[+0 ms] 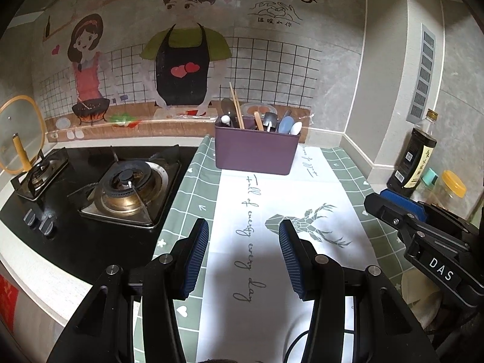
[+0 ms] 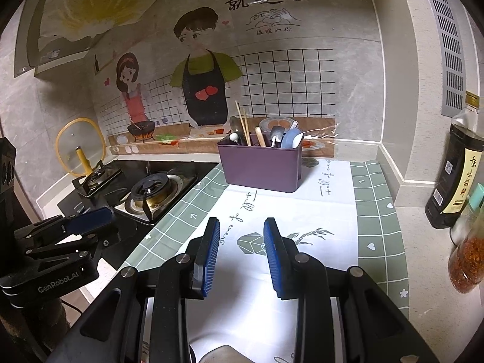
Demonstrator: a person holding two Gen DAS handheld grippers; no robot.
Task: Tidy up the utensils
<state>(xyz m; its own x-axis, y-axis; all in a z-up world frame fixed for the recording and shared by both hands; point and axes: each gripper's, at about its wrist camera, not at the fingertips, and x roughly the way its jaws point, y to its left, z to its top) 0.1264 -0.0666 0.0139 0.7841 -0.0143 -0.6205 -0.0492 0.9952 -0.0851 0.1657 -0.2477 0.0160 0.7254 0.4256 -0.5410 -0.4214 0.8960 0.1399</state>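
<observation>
Both grippers are just hanging over the counter [image 1: 338, 163] with nothing in them. The left gripper [image 1: 243, 227] has its blue pads spread wide apart over the white middle strip of the green checked mat [image 1: 187, 199], right by the deer print. The right gripper [image 2: 242, 225] is parted too, a bit narrower, also empty, over the same mat.

The utensils are all in the purple holder [image 2: 260, 168] standing at the far end of the mat, near the wall with the cartoon couple mural. Sticking out of it I can see 2 wooden chopsticks [image 2: 243, 125], a wooden handle, a black spatula [image 2: 276, 134] and a blue and white spoon-ish thing [image 2: 292, 139], all leaning, handles mixed together.

Gas stove [image 1: 130, 187] sits left of the mat, a dark sauce bottle [image 2: 456, 178] off to the right
</observation>
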